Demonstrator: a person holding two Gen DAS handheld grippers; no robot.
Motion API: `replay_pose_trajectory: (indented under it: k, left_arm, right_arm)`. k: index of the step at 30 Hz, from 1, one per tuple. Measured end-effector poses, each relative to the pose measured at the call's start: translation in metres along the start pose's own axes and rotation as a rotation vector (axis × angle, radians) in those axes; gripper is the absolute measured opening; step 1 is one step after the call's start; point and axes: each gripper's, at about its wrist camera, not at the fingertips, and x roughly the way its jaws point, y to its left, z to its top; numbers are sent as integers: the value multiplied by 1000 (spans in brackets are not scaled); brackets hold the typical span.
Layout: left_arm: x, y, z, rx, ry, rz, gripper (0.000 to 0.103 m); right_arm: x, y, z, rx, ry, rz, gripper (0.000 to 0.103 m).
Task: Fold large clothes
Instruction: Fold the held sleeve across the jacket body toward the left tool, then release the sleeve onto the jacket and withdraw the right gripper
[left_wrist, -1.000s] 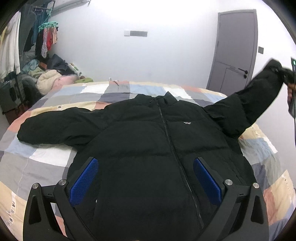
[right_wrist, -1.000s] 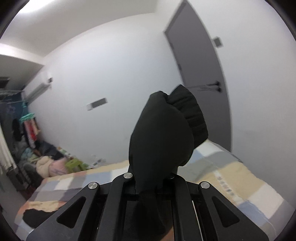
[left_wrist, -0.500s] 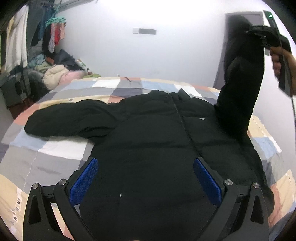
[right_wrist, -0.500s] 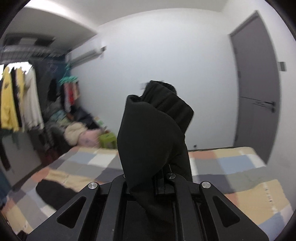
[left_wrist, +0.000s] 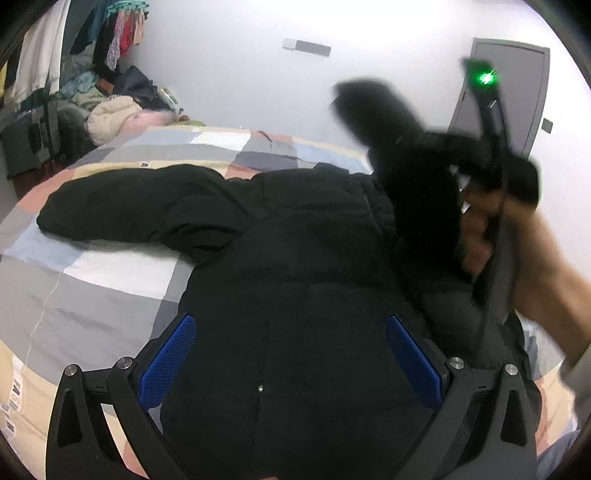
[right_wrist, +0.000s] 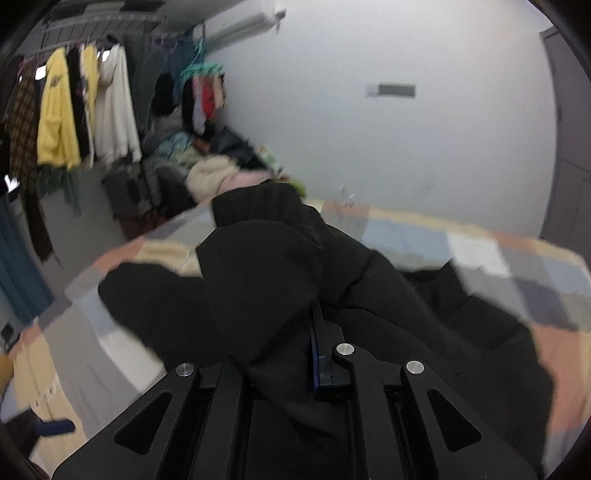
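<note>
We note a black puffer jacket spread on a patchwork bedspread, right gripper clamped on its raised sleeve, left gripper jaws wide apart, holding nothing, above the hem, clothes rack along white wall, grey door beyond.

between the spread blue-padded fingers of the left gripper lies only the puffy black padded jacket, with bare patchwork quilt open to its left. to its right, the right gripper and raised black sleeve block passage. ahead, a heap of clothes crowds the bed's far left corner.
</note>
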Motion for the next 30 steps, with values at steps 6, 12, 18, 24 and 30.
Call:
replay_pose_trajectory:
  k: [6,12,18,24,30]
  left_arm:
    - [12,9,-4,-18,30,-5,103]
    - [16,9,-4,-11,45,-4,103]
    - [12,0,-1,21,43,10,103]
    - [0,-5,4,34,23,30,103]
    - [-38,-18,21,31,-31,38,103]
  right_arm:
    - [47,14,-47,-10,128,49,8]
    - [59,14,-63,13,169,65,9]
    - [49,17,-61,19,203,65,25]
    - [16,14,-55,29,174,74,44]
    - [-38,5,-37,25,111,54,44]
